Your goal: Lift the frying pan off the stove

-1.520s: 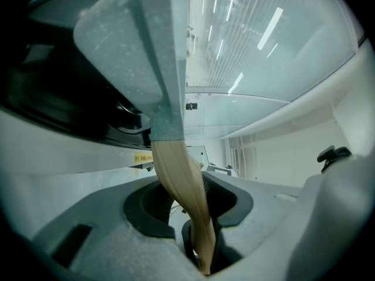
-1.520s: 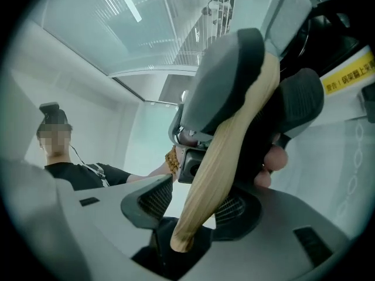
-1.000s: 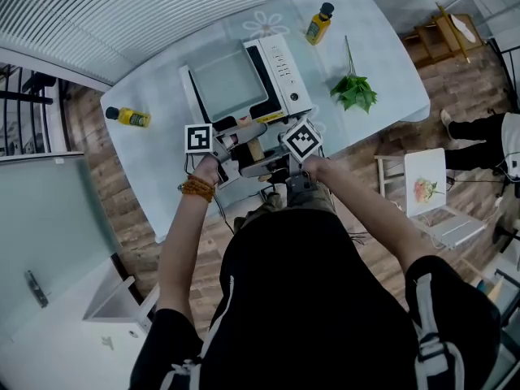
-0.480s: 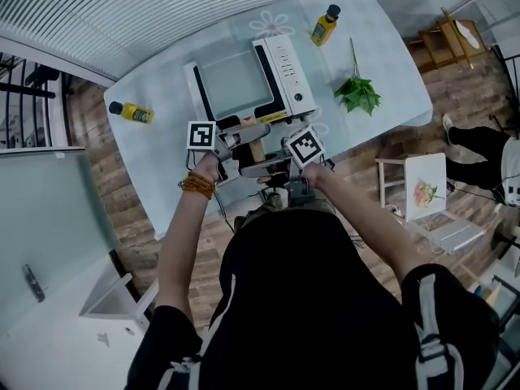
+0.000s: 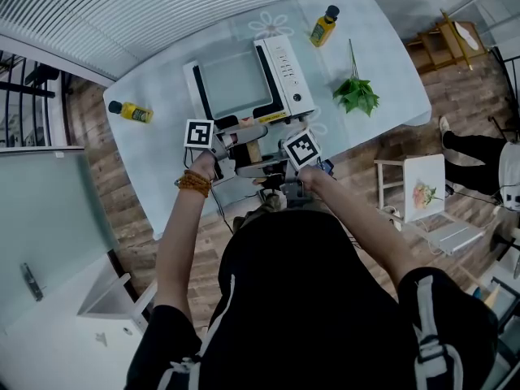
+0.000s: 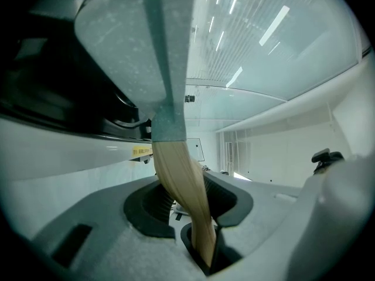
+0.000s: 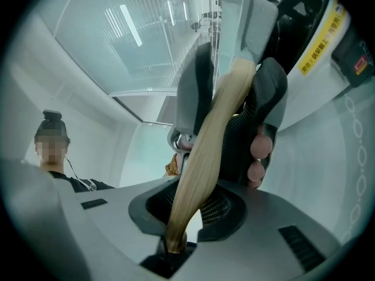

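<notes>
The frying pan (image 5: 234, 81) is the one open container here. It is square and grey-blue with a fine pale speckle, and its inside shows only a flat, light bottom. It lies on the stove (image 5: 286, 75) at the middle of the table (image 5: 390, 63) (whether its base actually touches the cooktop cannot be told). From a grey-blue neck, its pale wooden handle (image 6: 179, 174) runs out toward 6 o'clock, past the stove's front edge.

The other containers are two yellow bottles with dark caps. One bottle (image 5: 322, 25) is at 1 o'clock from the stove and the other bottle (image 5: 130, 111) is at 9 o'clock. Nothing of their contents can be told beyond the yellow colour.

By count there is one pan, one stove, two bottles, one leafy green sprig (image 5: 356, 94) at 3 o'clock from the stove, and two grippers.

The left gripper (image 6: 196, 215) is clamped on the handle at a middling width, on the part nearer the pan. The right gripper (image 7: 184, 218) sits toward the handle's free end, at 6 o'clock from the left one. Its jaws are closing with the handle between them and stand narrower than the left pair (a sliver of light shows between the wood and one pad).
</notes>
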